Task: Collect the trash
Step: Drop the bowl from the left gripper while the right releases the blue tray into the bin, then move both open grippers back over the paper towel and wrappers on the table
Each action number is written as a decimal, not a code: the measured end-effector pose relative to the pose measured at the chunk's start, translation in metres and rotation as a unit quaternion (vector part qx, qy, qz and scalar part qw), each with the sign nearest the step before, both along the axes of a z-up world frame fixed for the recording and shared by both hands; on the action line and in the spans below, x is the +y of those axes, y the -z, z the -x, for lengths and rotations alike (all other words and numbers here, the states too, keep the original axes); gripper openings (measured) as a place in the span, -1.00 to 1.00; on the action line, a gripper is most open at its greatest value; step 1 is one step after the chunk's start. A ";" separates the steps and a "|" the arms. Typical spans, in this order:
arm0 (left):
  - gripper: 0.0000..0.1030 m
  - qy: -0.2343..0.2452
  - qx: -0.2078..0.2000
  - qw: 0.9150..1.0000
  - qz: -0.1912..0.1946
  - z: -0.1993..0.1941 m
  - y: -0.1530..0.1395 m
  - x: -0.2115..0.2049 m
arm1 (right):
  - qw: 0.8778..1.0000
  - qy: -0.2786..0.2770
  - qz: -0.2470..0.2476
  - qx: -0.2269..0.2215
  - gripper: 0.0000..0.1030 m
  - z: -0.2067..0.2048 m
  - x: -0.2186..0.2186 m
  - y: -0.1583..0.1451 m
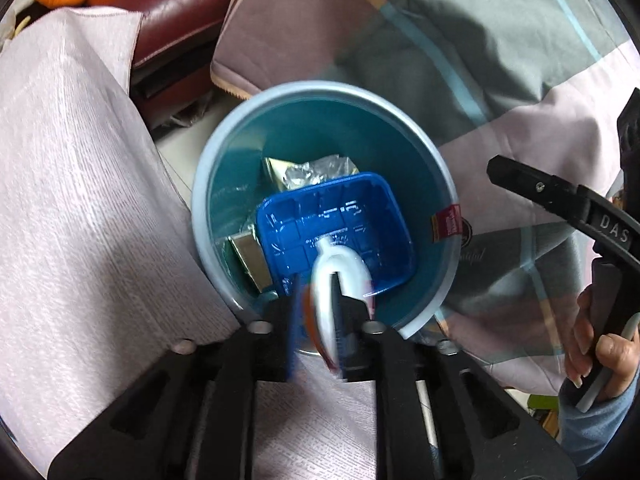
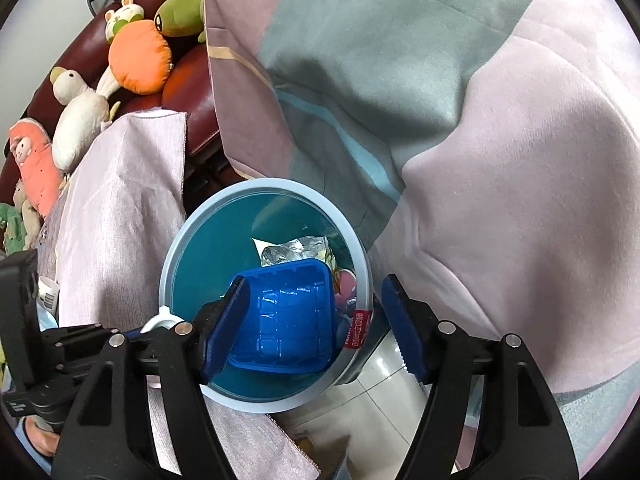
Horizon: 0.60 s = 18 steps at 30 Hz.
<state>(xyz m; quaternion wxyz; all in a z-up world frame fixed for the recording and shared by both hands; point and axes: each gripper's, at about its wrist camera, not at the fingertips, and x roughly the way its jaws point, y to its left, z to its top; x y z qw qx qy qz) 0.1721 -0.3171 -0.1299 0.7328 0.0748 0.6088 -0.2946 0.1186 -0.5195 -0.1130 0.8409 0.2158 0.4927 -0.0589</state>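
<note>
A round blue trash bin (image 1: pixel 448 240) stands on the floor between a covered table and a bed; it also shows in the right wrist view (image 2: pixel 192 248). In it lie a blue plastic tray (image 1: pixel 344 220), silver foil wrappers (image 1: pixel 308 172) and a flat carton (image 1: pixel 250 256). My left gripper (image 1: pixel 316 320) is shut on a white squeezed tube (image 1: pixel 336 272) and holds it over the bin's near rim. My right gripper (image 2: pixel 316 328) is open and empty above the bin, over the tray (image 2: pixel 288 320). It shows at the right edge of the left wrist view (image 1: pixel 560 204).
A pink cloth (image 1: pixel 72 200) covers the table on the left. A pink and grey quilt (image 2: pixel 480 140) hangs beside the bin on the right. A dark red sofa (image 2: pixel 188 92) with plush toys (image 2: pixel 136 56) stands behind.
</note>
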 end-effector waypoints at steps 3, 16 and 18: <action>0.10 0.000 -0.009 1.000 0.005 0.004 -0.001 0.002 | 1.000 -0.001 0.001 0.004 0.29 0.000 0.003 0.001; 0.54 0.002 -0.042 0.998 0.037 0.022 -0.034 0.030 | 1.000 -0.013 0.003 0.022 0.43 0.000 0.026 -0.006; 0.57 -0.008 -0.044 0.998 0.041 0.022 -0.039 0.039 | 1.000 -0.018 0.006 0.021 0.43 0.000 0.033 -0.010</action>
